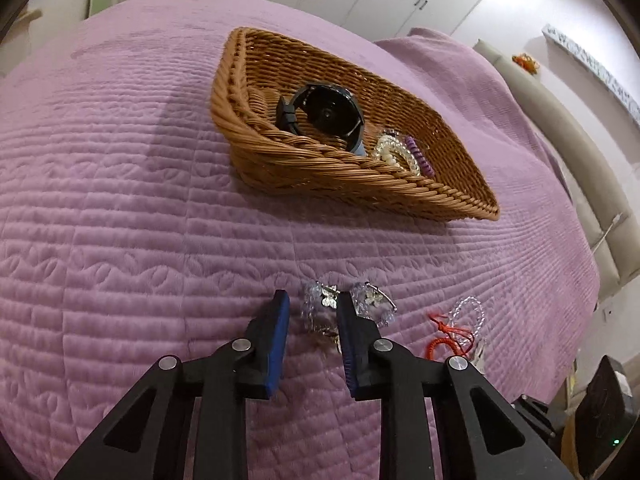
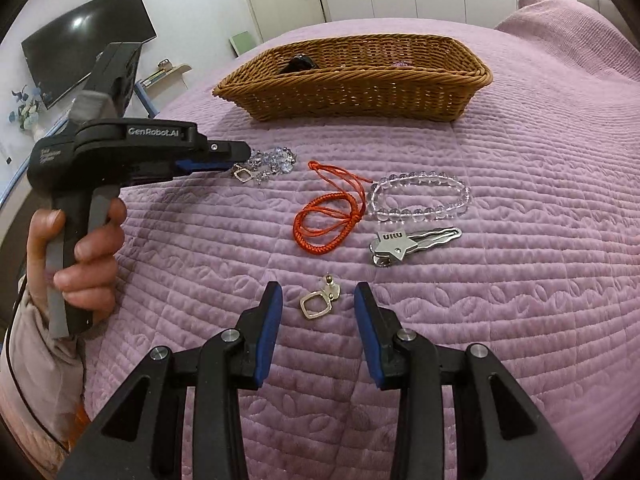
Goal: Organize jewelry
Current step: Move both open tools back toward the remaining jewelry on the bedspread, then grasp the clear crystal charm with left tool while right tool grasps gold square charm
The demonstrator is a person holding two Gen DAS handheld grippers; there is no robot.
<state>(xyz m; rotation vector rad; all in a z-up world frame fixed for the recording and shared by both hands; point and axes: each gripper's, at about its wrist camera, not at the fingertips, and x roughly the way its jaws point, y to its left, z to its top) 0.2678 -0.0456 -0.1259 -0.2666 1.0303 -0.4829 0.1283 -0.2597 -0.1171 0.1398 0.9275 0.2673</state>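
Black linkage arms of the right gripper (image 2: 318,300) fill the near frame, angled down at the purple quilt (image 2: 500,320), jaws apart around a small square-framed earring (image 2: 314,303) without touching it. At ten o'clock, a hand (image 2: 76,256) grips the left gripper (image 1: 313,308), tilted down, pads parted astride a crystal butterfly bracelet (image 1: 320,300). At twelve o'clock sits the wicker basket (image 2: 352,92).

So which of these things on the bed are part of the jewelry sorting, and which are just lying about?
Job:
wicker basket
crystal charm bracelet
red cord
clear bead bracelet
star hair clip
square earring

Lying about:
television
flowers
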